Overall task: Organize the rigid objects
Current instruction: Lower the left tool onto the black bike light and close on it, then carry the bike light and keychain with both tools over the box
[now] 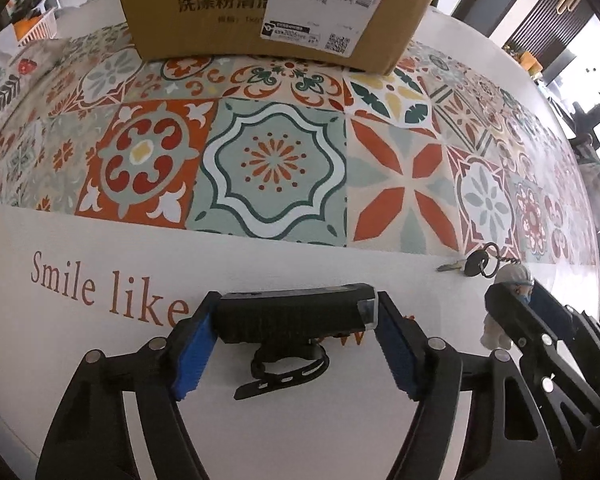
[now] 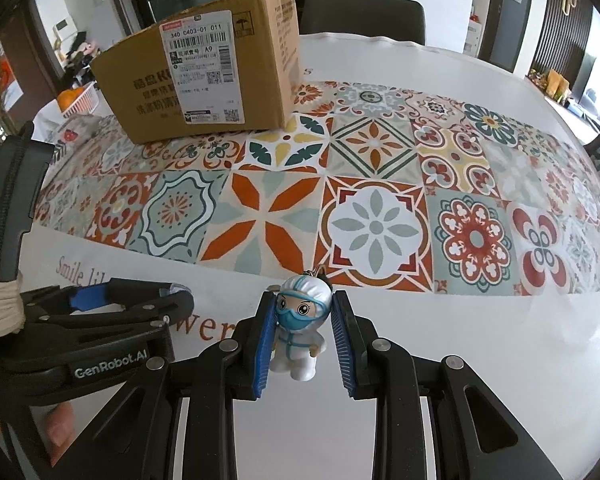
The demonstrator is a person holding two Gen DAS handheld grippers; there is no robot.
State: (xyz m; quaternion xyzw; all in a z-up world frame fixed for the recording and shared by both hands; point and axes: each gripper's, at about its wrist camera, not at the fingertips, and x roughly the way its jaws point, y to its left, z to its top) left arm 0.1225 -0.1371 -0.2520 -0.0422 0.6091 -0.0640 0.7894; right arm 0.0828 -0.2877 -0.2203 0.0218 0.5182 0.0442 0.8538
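My left gripper (image 1: 296, 312) is shut on a black bike light (image 1: 296, 314) with a rubber strap (image 1: 288, 366) hanging under it, held crosswise between the blue pads above the white table. My right gripper (image 2: 302, 312) is shut on the head of a small white medic figurine keychain (image 2: 302, 320); the same figurine shows at the right of the left wrist view (image 1: 510, 292). Its keys and ring (image 1: 474, 265) trail on the table behind it. An open cardboard box (image 2: 204, 76) stands at the far side of the patterned mat; it also shows in the left wrist view (image 1: 276, 8).
The tiled-pattern mat (image 2: 340, 200) covers the middle of the white table (image 2: 460, 340). A white basket with orange items (image 2: 78, 102) sits far left. A dark chair (image 2: 364, 16) stands behind the table. The left gripper (image 2: 100, 312) lies close left of the right one.
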